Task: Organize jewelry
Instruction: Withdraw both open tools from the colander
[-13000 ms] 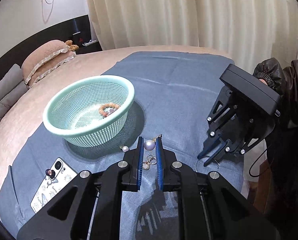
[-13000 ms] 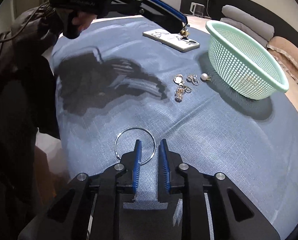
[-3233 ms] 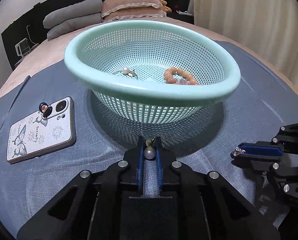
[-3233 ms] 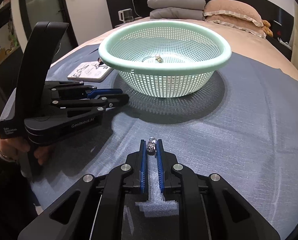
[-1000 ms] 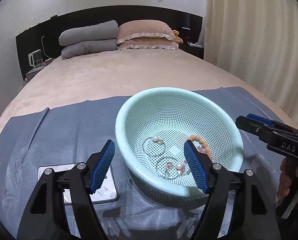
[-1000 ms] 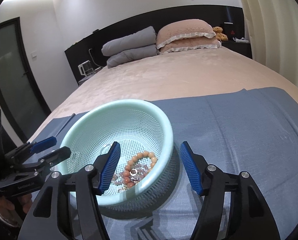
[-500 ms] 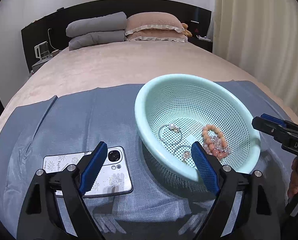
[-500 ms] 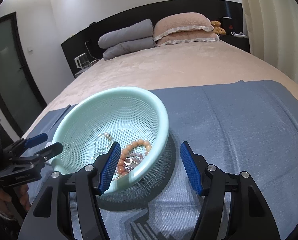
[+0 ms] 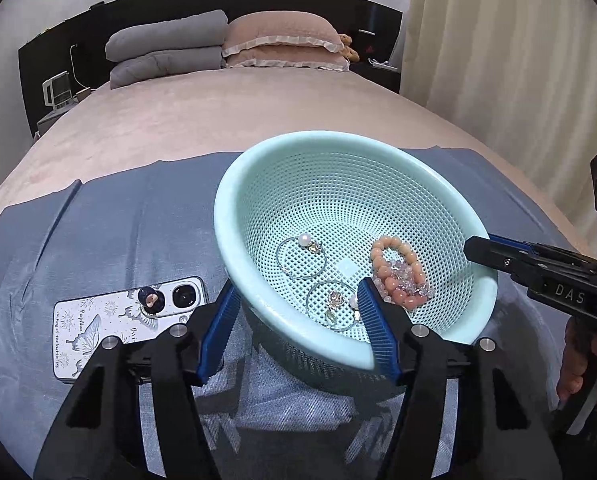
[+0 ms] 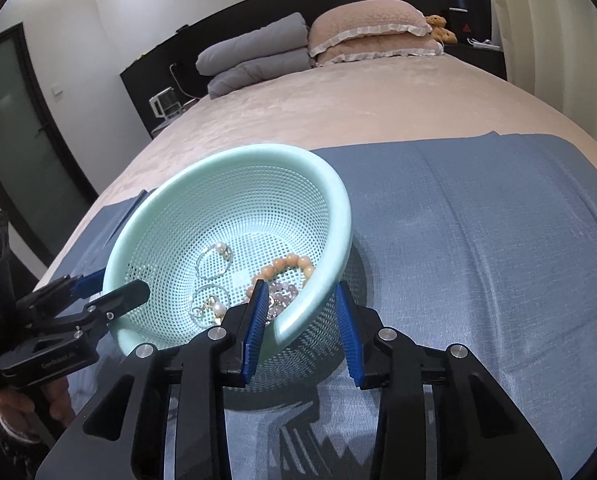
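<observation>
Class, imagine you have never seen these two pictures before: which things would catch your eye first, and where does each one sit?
First, the mint-green basket on the blue cloth over the bed, holding a peach bead bracelet and thin hoops with pearls. Next, the open left gripper and right gripper, each straddling the basket's near rim. A butterfly-patterned phone lies left of the basket.

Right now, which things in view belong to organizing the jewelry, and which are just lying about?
Job: basket, bead bracelet, pearl hoop, second hoop, left gripper, right gripper, both open at the rim.
Lying about: phone, pillows, blue cloth.
</observation>
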A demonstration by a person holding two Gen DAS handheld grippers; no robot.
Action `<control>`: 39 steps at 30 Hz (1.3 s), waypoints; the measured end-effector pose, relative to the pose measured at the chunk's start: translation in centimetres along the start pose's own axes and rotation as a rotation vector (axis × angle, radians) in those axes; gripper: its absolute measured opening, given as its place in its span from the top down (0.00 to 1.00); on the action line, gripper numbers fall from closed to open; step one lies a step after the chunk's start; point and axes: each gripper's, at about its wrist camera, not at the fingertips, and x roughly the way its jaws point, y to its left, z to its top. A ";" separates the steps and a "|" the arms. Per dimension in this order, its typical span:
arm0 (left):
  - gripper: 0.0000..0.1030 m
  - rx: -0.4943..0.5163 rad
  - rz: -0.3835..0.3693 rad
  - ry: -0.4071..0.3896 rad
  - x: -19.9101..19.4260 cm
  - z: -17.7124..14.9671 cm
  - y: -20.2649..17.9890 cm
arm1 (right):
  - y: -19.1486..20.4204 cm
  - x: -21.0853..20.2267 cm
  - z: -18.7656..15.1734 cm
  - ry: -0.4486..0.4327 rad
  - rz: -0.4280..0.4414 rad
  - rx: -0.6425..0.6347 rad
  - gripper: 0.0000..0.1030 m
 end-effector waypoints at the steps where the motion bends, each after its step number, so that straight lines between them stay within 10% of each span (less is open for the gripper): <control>1: 0.41 0.006 0.004 -0.002 -0.2 0.0 -0.2 | 0.0 -0.2 -0.1 -0.002 0.000 -0.003 0.69; 31: 0.34 0.130 0.050 0.095 -6.1 -5.7 -4.7 | 1.2 -5.9 -6.2 0.116 0.024 -0.102 0.65; 33: 0.21 0.162 0.069 0.075 -6.4 -5.6 -4.9 | 0.9 -5.8 -6.2 0.131 0.032 -0.085 0.44; 39: 0.11 0.139 0.139 -0.037 -10.5 -5.5 -3.8 | 0.2 -9.5 -5.9 0.014 -0.023 -0.092 0.30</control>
